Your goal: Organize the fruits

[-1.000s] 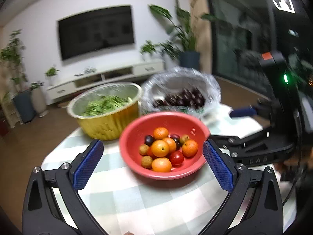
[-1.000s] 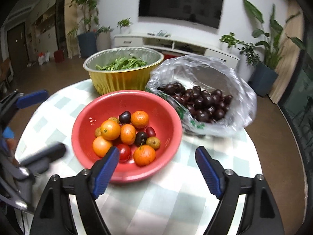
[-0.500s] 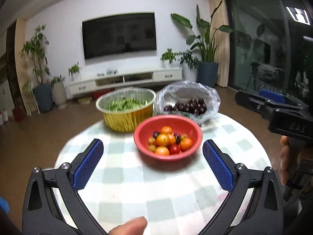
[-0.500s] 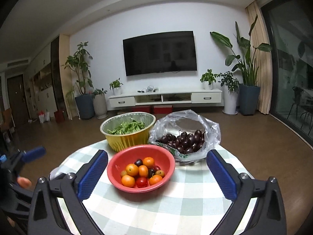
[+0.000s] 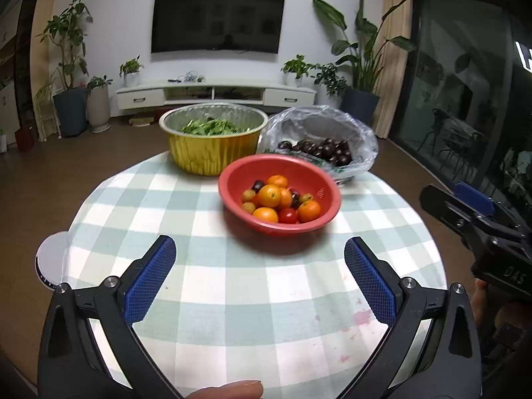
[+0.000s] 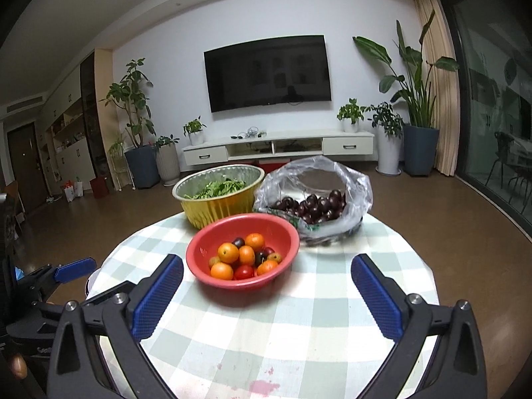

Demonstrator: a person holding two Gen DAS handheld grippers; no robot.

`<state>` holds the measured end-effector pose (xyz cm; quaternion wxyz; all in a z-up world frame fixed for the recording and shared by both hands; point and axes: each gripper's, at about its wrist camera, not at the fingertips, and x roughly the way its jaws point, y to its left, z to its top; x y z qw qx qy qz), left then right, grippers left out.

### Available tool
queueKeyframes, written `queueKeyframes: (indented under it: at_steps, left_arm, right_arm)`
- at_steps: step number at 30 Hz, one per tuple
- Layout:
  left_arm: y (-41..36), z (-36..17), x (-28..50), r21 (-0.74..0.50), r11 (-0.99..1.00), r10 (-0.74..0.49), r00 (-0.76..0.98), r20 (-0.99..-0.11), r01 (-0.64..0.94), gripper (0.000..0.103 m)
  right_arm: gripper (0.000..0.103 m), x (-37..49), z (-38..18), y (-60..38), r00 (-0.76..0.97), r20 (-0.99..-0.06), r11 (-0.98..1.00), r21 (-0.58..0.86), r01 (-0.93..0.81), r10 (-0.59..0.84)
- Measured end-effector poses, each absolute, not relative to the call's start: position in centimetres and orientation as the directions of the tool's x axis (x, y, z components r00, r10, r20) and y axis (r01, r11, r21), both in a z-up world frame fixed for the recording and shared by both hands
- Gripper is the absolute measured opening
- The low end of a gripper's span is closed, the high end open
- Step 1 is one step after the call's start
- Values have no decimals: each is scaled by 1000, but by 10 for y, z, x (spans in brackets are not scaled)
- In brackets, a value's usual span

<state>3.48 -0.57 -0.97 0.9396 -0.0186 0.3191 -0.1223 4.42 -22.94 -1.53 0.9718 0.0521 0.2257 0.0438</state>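
The near edge of the round desk [image 5: 232, 316] is cut off behind the black frames of both grippers in each wrist view, and its left rim partly covers a white round object [image 5: 50, 262] whose nature is unclear. A fingertip [image 5: 229, 390] pokes in at the bottom of the left wrist view, the rest of that hand out of frame. The clear plastic bag [image 6: 352, 183] blurs the dark cherries [image 6: 312, 207] inside it, and the greens in the gold foil bowl [image 5: 212, 153] show only above its rim.

Compared with a second ago, both cameras have pulled back and up: the red bowl [image 6: 242, 252], which then filled the middle of each view between the fingers, now sits smaller and farther off, and the television [image 6: 267, 73] and the white cabinet [image 6: 279, 149] beneath it have come into full sight. The bowl, the foil bowl and the bag have not shifted on the desk.

The left gripper [image 5: 259, 279] hovers above the checked cloth, level and pointing at the red bowl, its blue fingers [image 5: 149, 279] spread wide and holding nothing. The right gripper [image 6: 266, 299] is posed the same way, fingers [image 6: 377, 299] wide apart and empty. Each gripper appears at the edge of the other's view, held beside the desk.

The fruit [image 5: 282, 202], small oranges, a red tomato, dark plums and a few yellowish pieces, lies heaped in the red bowl, which stands just in front of the foil bowl and the bag.
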Motion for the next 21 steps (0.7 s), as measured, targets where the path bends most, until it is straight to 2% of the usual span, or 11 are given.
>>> queueKeyframes:
  at_steps: [11, 21]
  left_arm:
    - [1, -45, 56, -55, 991, -125, 728, -674, 120, 103]
    - [4, -63, 65, -38, 996, -88, 705, -704, 87, 103]
  right_arm:
    - [103, 49, -42, -218, 837, -538, 993, 109, -46, 98]
    - [103, 49, -54, -207, 800, -590, 993, 102, -61, 110]
